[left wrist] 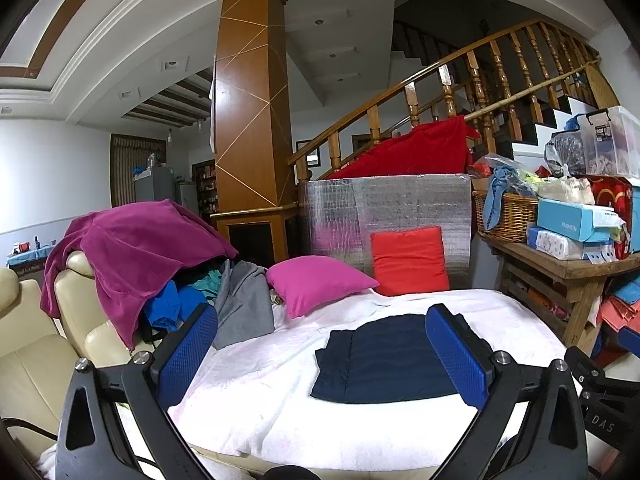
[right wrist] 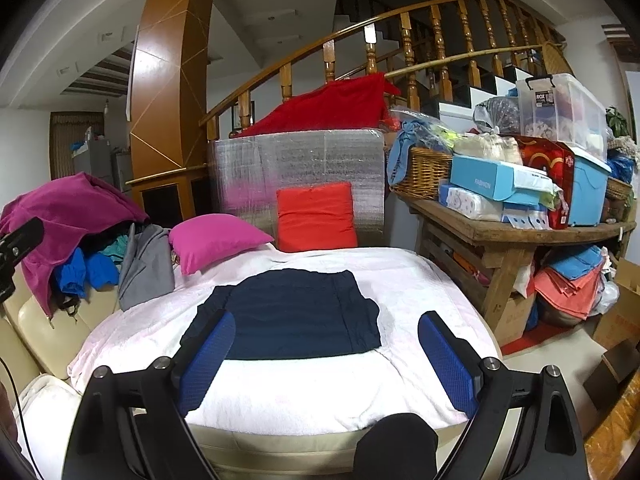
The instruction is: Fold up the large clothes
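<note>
A lived-in home: a wooden staircase [right wrist: 440,32] rises beyond the fingers, cushions [right wrist: 316,216] rest on a cream sofa [left wrist: 28,360], and a cluttered wooden table [right wrist: 516,232] stands right of them, a clothes pile [left wrist: 160,260] left.

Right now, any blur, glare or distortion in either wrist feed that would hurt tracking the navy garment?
Left wrist: strong fisheye bend with dark corners; the navy garment is sharp and evenly lit, partly hidden by the open left gripper. Right wrist: same bend; garment fully shown past the open right gripper; the silver foil panel looks hazy with soft glare.
</note>
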`<state>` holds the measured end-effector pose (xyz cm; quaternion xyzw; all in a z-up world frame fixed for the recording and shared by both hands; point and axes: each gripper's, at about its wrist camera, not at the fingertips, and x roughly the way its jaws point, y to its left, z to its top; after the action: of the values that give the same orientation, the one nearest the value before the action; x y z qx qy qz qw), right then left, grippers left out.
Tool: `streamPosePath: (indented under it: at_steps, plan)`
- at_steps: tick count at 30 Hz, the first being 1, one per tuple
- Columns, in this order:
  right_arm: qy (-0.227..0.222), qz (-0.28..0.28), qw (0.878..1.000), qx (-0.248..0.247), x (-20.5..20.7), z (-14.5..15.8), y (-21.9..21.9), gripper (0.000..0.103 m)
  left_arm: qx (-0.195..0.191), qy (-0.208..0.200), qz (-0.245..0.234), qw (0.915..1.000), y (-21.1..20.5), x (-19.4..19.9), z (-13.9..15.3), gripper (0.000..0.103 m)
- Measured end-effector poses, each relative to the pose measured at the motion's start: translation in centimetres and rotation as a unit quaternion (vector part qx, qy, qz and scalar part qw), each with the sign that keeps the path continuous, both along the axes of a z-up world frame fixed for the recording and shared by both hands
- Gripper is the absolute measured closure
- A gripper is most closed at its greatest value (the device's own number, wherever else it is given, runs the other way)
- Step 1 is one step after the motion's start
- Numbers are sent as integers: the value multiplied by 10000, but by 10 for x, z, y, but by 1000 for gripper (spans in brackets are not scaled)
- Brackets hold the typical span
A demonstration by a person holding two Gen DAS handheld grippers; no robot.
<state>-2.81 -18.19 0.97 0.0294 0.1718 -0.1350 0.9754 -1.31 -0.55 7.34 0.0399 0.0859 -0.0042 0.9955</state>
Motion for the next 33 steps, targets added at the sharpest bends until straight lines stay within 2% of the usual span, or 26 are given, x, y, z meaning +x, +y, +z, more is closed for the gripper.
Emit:
streamPosePath:
  at_steps: [9, 33]
  plan:
    - [-147, -12, 9999, 22, -5, 2, 1, 8, 17, 6, -27, 10000, -1, -1, 0, 0]
    - [-127, 54, 9999, 16, -2, 1, 2, 8, 30, 31, -28, 10000, 0, 0, -2, 0]
